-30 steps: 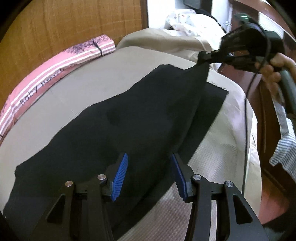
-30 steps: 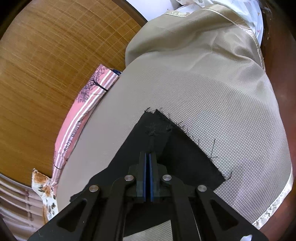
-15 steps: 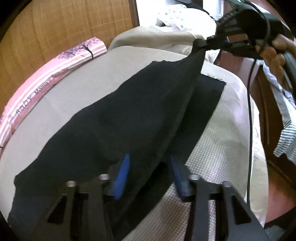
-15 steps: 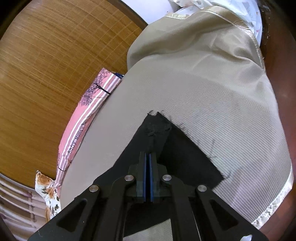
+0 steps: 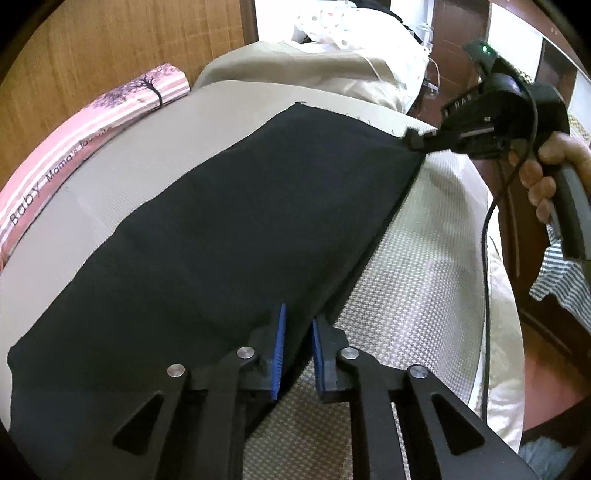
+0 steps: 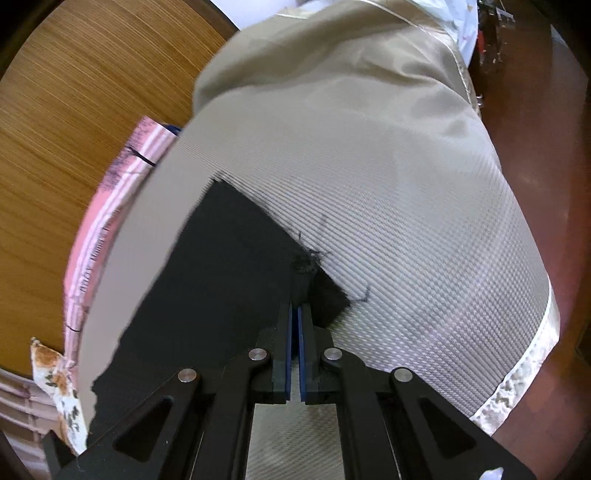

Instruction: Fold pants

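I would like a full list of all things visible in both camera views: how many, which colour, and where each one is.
pants: one, black, spread flat along the bed, frayed hem at the far end.
bed cover: one, beige woven, under the pants.
blanket: one, beige, bunched at the far end of the bed.
pillow: one, pink striped with a tree print, along the wooden wall.
dotted cloth: one, white, behind the blanket.
floral cushion: one, white and orange, beside the pillow.
left gripper: one, black with blue fingers, over the pants' near edge.
right gripper: one, black, shut on the hem corner.
hand: one, holds the right gripper's handle.
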`<state>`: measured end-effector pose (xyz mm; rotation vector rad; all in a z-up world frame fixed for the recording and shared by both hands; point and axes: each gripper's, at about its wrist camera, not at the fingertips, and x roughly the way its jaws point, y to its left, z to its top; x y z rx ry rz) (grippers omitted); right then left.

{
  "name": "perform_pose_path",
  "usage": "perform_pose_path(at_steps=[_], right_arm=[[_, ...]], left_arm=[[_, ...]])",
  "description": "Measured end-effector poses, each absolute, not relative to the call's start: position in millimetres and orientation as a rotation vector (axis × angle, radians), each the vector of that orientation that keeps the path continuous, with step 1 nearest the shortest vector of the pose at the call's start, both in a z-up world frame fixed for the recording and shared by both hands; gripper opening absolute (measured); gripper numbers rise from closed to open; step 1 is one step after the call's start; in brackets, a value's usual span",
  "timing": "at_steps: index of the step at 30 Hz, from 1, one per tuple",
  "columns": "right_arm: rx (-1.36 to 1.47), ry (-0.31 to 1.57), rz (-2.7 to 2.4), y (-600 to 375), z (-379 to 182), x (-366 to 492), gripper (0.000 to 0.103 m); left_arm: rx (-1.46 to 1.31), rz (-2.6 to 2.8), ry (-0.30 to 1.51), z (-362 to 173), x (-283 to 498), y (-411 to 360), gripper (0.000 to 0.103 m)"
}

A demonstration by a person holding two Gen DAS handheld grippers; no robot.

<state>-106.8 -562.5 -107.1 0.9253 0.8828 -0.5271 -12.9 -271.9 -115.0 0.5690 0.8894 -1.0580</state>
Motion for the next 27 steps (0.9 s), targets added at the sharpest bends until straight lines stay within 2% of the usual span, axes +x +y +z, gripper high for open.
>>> perform_pose_path(at_steps=[2,4,5,6,8,9,17,21,27], right_arm=[[0.935,0.893,-0.535,-563.1,-113.8,-108.8,0.003],[0.94,0.892,-0.532,-564.0,-114.1,-110.3,0.008],[0.949,0.894,-0.525,-565.0,-113.0,-110.4,0.013],[0.948,0.897,-0.531,-565.4,-111.8,-111.3,0.017],[0.921,0.913,-0.571,-565.8,-104.4,-113.6,0.036],[0.897,0.916,-0.602,-565.7,-99.2,-116.0,0.039],[0.734,0.832,-0.597,-549.6,-44.9,-100.3,0.039],[0.614,0.869,-0.394,-502.7,-31.5,-46.3,0.039],[0.519,0.978,-0.089,-409.4,-40.5,44.5,0.039]], left_arm=[[0.551,-1.061,0.918,-114.0,-11.5,-270.9,0.023],[0.521,-1.076,0.96,-111.6,-8.1,-269.0,0.039],[0.503,-1.081,0.974,-108.6,-6.9,-266.7,0.052],[0.487,-1.085,0.973,-103.7,-7.0,-263.2,0.056],[0.463,-1.109,0.951,-90.5,-8.6,-253.2,0.058],[0.453,-1.111,0.941,-83.2,-7.7,-246.2,0.061],[0.27,-0.806,0.904,-50.3,52.7,-137.5,0.066],[0.234,-0.569,0.938,-63.2,84.1,-70.6,0.066],[0.225,-0.328,0.964,-87.8,95.4,10.3,0.066]])
